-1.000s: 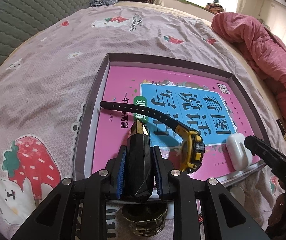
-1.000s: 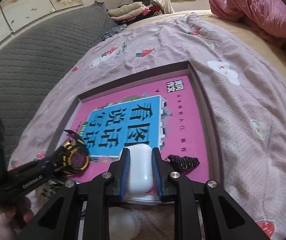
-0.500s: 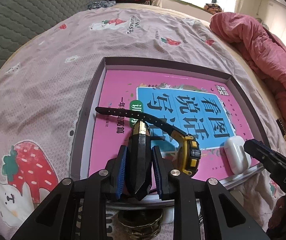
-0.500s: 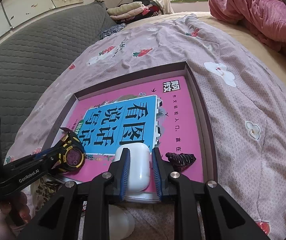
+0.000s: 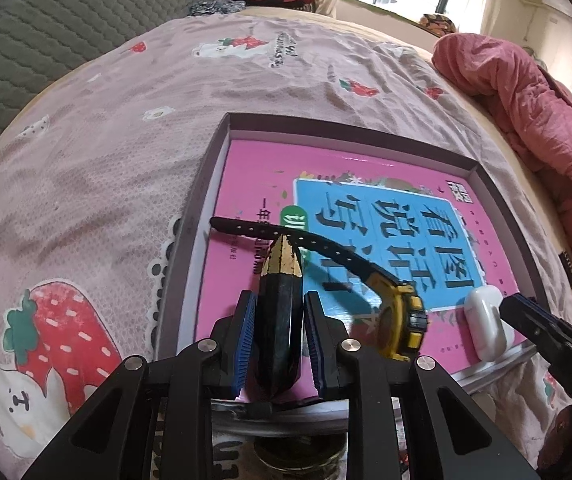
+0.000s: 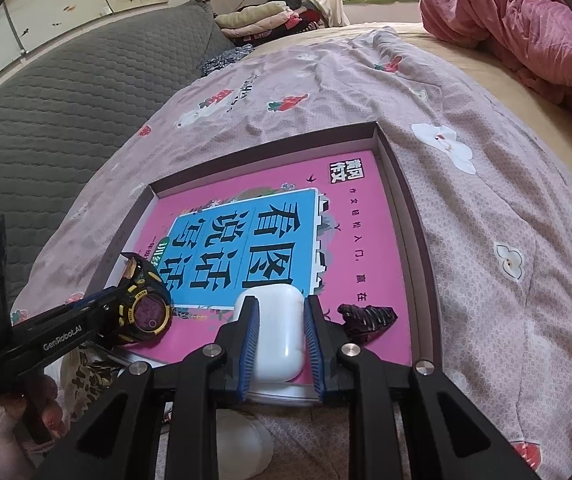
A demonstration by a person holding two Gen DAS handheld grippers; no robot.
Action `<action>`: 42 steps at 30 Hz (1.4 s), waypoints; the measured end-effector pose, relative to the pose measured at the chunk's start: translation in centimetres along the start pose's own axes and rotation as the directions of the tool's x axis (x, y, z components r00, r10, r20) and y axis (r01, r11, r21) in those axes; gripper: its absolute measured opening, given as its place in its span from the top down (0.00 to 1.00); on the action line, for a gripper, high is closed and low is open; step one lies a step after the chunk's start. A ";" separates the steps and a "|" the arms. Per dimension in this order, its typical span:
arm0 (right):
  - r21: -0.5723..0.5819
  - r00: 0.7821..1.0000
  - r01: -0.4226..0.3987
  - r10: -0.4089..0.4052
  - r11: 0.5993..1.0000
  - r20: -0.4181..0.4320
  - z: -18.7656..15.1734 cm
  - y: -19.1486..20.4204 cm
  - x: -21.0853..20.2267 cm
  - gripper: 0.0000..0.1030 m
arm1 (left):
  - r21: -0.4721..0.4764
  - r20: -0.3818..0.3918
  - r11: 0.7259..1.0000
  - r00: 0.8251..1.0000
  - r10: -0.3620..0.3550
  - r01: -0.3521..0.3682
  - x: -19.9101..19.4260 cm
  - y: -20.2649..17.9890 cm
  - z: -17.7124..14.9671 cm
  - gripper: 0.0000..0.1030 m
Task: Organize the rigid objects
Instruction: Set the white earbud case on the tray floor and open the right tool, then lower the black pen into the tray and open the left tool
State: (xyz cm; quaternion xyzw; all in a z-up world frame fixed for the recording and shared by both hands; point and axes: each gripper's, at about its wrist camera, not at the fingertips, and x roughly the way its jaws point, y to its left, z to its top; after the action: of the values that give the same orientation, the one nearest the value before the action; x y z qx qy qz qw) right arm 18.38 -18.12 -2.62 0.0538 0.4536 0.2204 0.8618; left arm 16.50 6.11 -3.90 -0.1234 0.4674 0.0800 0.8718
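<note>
A: Since a second ago: left view shifted forward over the tray (image 5: 202, 216); more of the near rim now hidden under the tool. Right view nearly unchanged.

B: Noted. Left gripper (image 5: 280, 344)?

A: Narrow, blue pads clamped on a black faceted object with a gold tip (image 5: 280, 300), held above the near edge of the tray. What kind of object: cannot tell.

B: Right gripper (image 6: 280, 340)?

A: Narrow as well, closed around the white earbud case (image 6: 276, 332), which sits at the near edge of the pink book (image 6: 357, 240).

B: Tray contents?

A: Shallow dark-rimmed tray on the strawberry-print bedspread (image 5: 86, 168). Pink book with blue title panel lying flat, filling most of the floor. On the book: black-and-yellow watch (image 5: 401, 320) with strap stretched toward the left wall; earbud case near the right front corner; a small black ridged clip-like item (image 6: 367, 316) just beside the case in the right view.

B: Outside the tray?

A: Red quilt (image 5: 525, 100) bunched at the far right of the bed. Folded clothes (image 6: 262, 20) stacked near the window.
</note>
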 end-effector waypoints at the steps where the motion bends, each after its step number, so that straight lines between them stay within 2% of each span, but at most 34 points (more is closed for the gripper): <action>1: 0.000 1.000 -0.001 0.001 1.000 -0.001 0.0 0.0 0.0 0.77 | -0.004 0.000 1.000 1.000 -0.001 0.001 0.0 0.1 0.0 0.76; 7: 0.004 1.000 -0.007 0.007 1.000 0.001 0.0 0.0 0.0 0.76 | -0.010 0.008 1.000 1.000 -0.001 0.001 -0.3 0.3 -0.1 0.76; 15: 0.018 1.000 -0.014 0.014 1.000 0.019 0.1 0.0 -0.4 0.67 | -0.023 0.007 1.000 1.000 -0.010 0.010 -1.0 0.7 0.0 0.76; 26: -0.009 0.999 -0.017 0.017 1.000 0.031 0.1 0.6 -0.6 0.65 | -0.044 0.001 0.999 1.000 -0.025 0.025 -2.0 1.8 -0.4 0.76; 31: 0.005 0.998 -0.050 0.049 0.999 0.031 0.1 0.6 -0.8 0.57 | -0.045 -0.005 0.999 1.000 -0.026 0.026 -2.0 1.9 -0.3 0.76; 40: -0.013 0.996 -0.056 0.056 0.998 0.063 0.4 0.8 -1.6 0.56 | -0.051 -0.008 0.998 1.000 -0.026 0.025 -2.9 1.7 -0.8 0.74; 42: -0.018 0.996 -0.049 0.051 0.999 0.069 0.4 1.0 -1.7 0.53 | -0.046 -0.006 0.999 1.000 -0.024 0.024 -3.2 1.5 -0.9 0.73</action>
State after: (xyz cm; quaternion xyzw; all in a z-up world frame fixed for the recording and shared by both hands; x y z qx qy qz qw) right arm 17.51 -17.97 -0.81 0.0658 0.4204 0.2435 0.8716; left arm 13.65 7.23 -1.93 -0.1495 0.4667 0.0799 0.8680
